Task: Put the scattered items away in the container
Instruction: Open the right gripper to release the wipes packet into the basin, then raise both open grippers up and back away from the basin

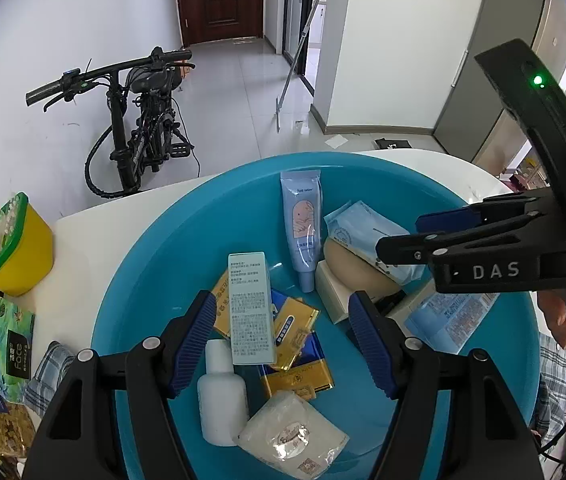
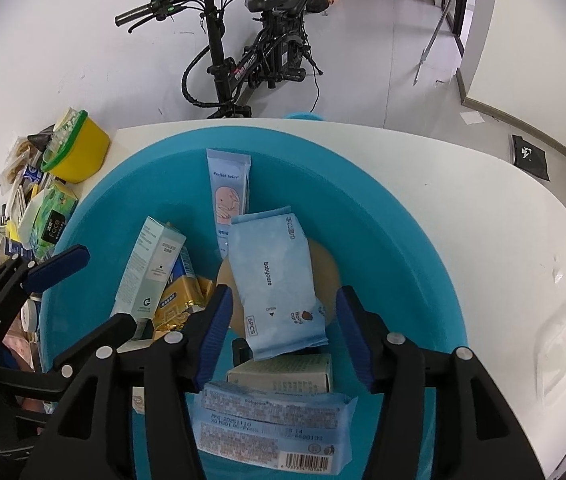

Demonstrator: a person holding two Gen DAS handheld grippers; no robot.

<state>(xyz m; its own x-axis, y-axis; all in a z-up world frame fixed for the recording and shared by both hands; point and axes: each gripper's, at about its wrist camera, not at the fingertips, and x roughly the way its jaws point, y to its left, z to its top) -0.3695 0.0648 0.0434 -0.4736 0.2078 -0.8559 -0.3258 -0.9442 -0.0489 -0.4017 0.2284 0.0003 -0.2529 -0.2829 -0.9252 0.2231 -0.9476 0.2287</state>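
Jaws of both grippers apart; white bottle [image 1: 222, 396] in left view only.

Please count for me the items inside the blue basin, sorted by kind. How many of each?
In the blue basin:
Tubes: 1
Bottles: 1
Boxes: 2
Wipes packs: 2
Gold sachets: at least 2
Clear pouch: 1
Beige round item: 1
Total: at least 10
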